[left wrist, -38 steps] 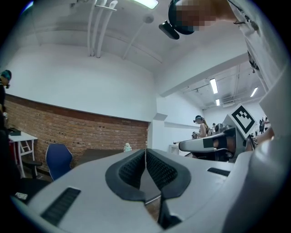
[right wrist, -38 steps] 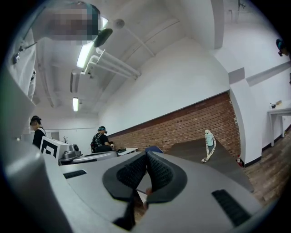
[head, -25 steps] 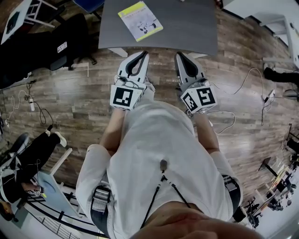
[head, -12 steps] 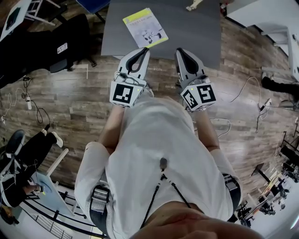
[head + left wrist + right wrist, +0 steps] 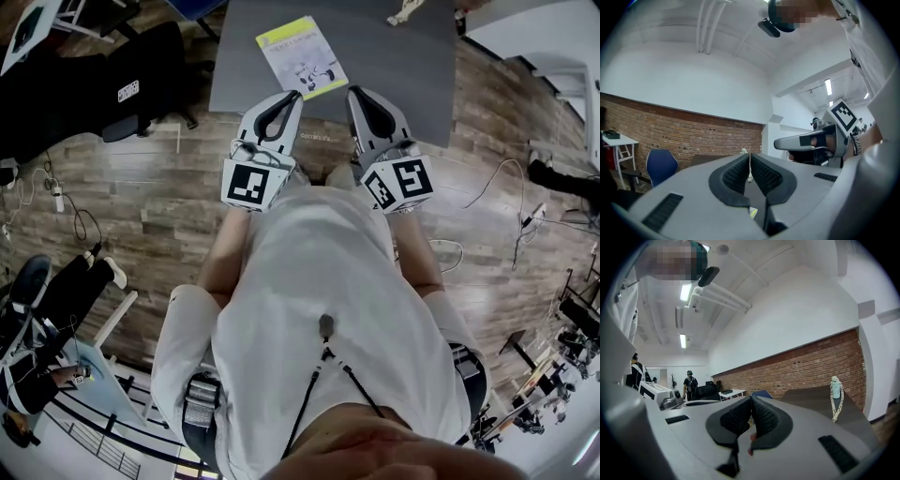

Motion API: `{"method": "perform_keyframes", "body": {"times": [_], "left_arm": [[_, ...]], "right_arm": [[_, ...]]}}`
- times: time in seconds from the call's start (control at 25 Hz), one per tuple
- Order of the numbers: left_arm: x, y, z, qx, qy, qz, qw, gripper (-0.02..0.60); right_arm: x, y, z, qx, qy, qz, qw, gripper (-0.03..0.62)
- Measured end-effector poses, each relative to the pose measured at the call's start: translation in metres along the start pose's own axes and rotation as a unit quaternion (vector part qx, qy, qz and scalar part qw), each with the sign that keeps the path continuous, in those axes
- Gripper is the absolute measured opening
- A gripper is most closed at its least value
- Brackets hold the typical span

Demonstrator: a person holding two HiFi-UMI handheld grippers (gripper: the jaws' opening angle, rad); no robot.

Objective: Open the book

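A closed book [image 5: 302,56] with a white cover and a yellow-green edge lies on the dark grey table [image 5: 403,66]. It sits askew, near the table's front edge. Both grippers are held level at table height, side by side, with their tips over that edge. My left gripper [image 5: 290,97] is shut and empty, and the book's near corner lies just beyond its tip. My right gripper [image 5: 360,92] is shut too, with nothing in it, a little right of the book. In the left gripper view the jaws [image 5: 750,161] meet; in the right gripper view [image 5: 751,405] they also touch.
A small pale object [image 5: 405,11] stands at the table's far end [image 5: 836,397]. A black chair and bags [image 5: 103,84] stand left of the table, a blue chair [image 5: 661,166] behind it. Cables lie on the wood floor [image 5: 497,178]. A brick wall [image 5: 670,131] runs beyond.
The person has stepped toward the table. Both grippers moved forward, from over the floor to over the table's front edge, and the book now lies close to their tips. Jaws stayed shut.
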State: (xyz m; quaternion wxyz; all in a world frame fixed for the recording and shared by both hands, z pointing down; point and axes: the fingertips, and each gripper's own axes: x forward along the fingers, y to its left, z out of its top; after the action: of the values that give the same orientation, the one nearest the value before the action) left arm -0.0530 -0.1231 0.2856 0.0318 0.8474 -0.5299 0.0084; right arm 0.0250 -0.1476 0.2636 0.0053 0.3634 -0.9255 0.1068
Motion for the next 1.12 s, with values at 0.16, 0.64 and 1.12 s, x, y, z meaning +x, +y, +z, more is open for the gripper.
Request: {"method": "perform_keyframes", "body": {"times": [0.16,0.64,1.12], "left_arm": [[0.009,0.013,0.007,-0.013,-0.031,0.018,0.9993,0.028],[0.034,0.028,-0.02,-0.015,0.017,0.077,0.9968,0.028],[0.104,0.011,-0.041,-0.029,0.013,0.128,0.9913,0.028]], "right_arm": [[0.016,-0.005,-0.004,0.007,0.003,0.011,1.0,0.037],[0.047,-0.027,-0.012,0.006,0.032,0.081,0.996,0.037],[0.067,-0.105,-0.017,0.011,0.055,0.129,0.99,0.037]]}}
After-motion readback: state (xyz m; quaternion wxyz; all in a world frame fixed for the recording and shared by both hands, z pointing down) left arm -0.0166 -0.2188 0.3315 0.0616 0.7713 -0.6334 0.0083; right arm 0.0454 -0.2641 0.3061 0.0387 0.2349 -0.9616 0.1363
